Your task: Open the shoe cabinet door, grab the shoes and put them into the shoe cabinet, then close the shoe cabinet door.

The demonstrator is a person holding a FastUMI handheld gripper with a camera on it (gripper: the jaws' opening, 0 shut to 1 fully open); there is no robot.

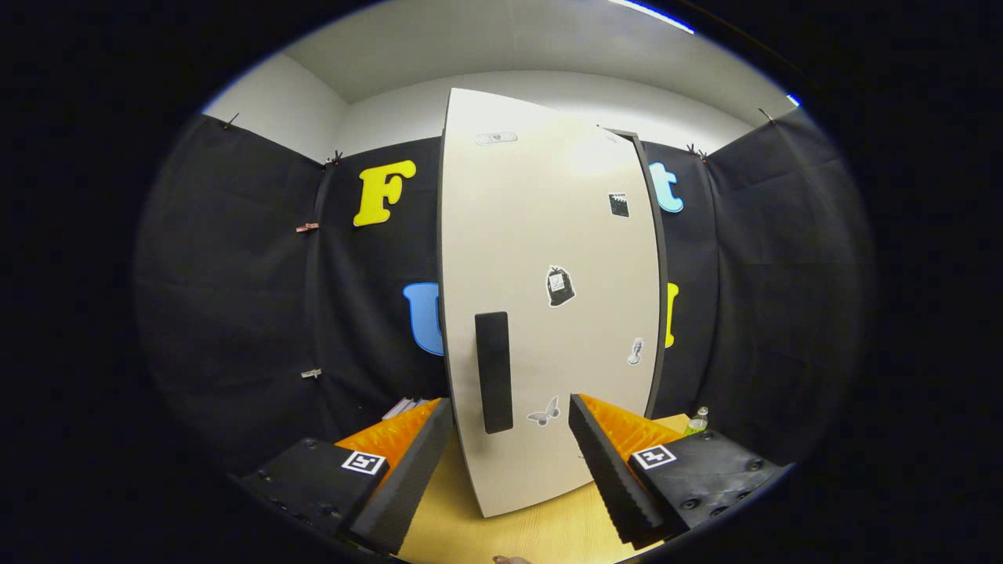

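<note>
We are facing the shoe cabinet door (548, 298), a tall pale panel standing on the wooden bench (541, 533) just ahead of our gripper (509, 462). The fingers (407, 470) are spread wide and hold nothing; the gap between them frames the lower part of the door. The dark vertical handle (494, 372) sits just beyond the fingers, nearer the left one, so we judge the gripper is lined up on it, since a pull there is what would swing the panel either way.

The door looks a little ajar: a thin dark strip of the cabinet frame (657, 274) shows along its far right edge, and the panel seems angled to us. With the fisheye bend, we cannot say how far open it stands, nor which edge carries the hinges.

Small stickers (559, 286) dot the door's face. A green bottle (696, 421) stands on the bench beyond the right finger, and something flat and pale, perhaps papers (403, 407), lies beyond the left finger; it is too small to tell.

The cabinet's inside is hidden behind the door, so whether shoes lie in it we cannot tell. This scene would fit a door about to be pulled open as well as one being pushed closed with the shoes already inside
</note>
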